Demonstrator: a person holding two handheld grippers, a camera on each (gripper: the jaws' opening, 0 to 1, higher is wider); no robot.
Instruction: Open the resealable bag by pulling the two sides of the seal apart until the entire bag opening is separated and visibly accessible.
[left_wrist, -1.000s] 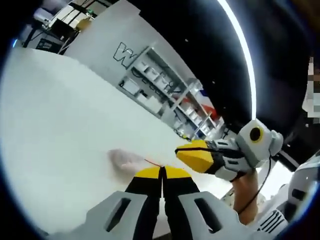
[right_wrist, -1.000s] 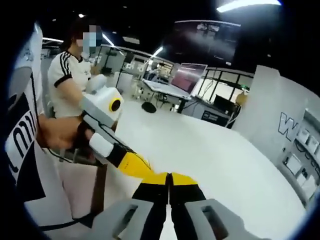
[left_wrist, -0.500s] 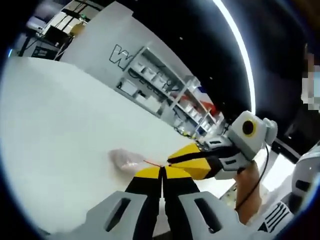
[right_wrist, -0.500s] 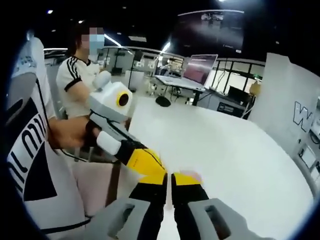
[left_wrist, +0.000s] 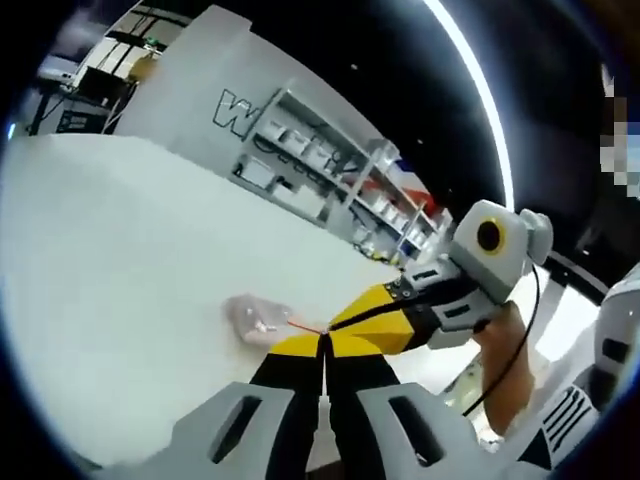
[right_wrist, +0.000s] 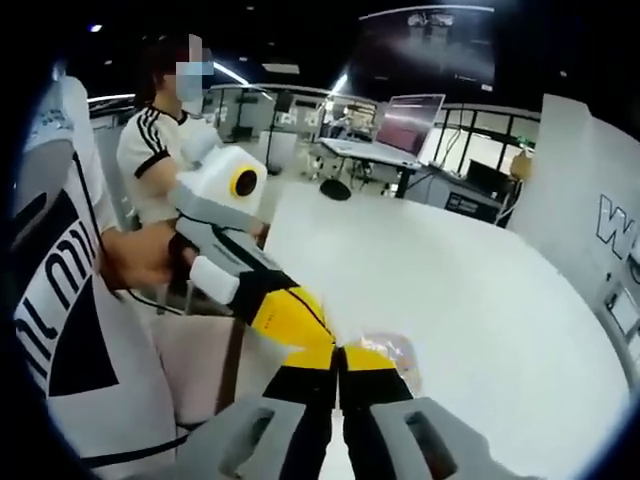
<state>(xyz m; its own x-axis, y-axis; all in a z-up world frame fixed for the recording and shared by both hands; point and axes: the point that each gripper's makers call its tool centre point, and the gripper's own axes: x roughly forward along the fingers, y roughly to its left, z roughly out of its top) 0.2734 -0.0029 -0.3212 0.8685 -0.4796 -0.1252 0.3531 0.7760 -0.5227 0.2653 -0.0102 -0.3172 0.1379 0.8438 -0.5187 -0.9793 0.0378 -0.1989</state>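
A small clear resealable bag (left_wrist: 258, 320) with a red seal line lies out beyond my left gripper (left_wrist: 322, 343), over the white table (left_wrist: 120, 260). The left jaws stand together, and the red seal edge runs into their yellow tips. My right gripper (left_wrist: 338, 325) comes in from the right, its yellow jaws closed and meeting the same edge. In the right gripper view the bag (right_wrist: 398, 350) shows just past my right gripper (right_wrist: 338, 352), which is shut. The left gripper (right_wrist: 320, 342) slants in from the left, touching tip to tip, with a hand (right_wrist: 140, 262) around its handle.
A white panel with a large letter W (left_wrist: 232, 108) and shelves of white boxes (left_wrist: 330, 175) stand beyond the table's far edge. A person in a white striped T-shirt (right_wrist: 150, 165) stands at the left. Desks with a monitor (right_wrist: 405, 110) are behind.
The right gripper has swung in until its jaw tips meet the left gripper's tips at the bag's seal. The bag has come into sight in the right gripper view.
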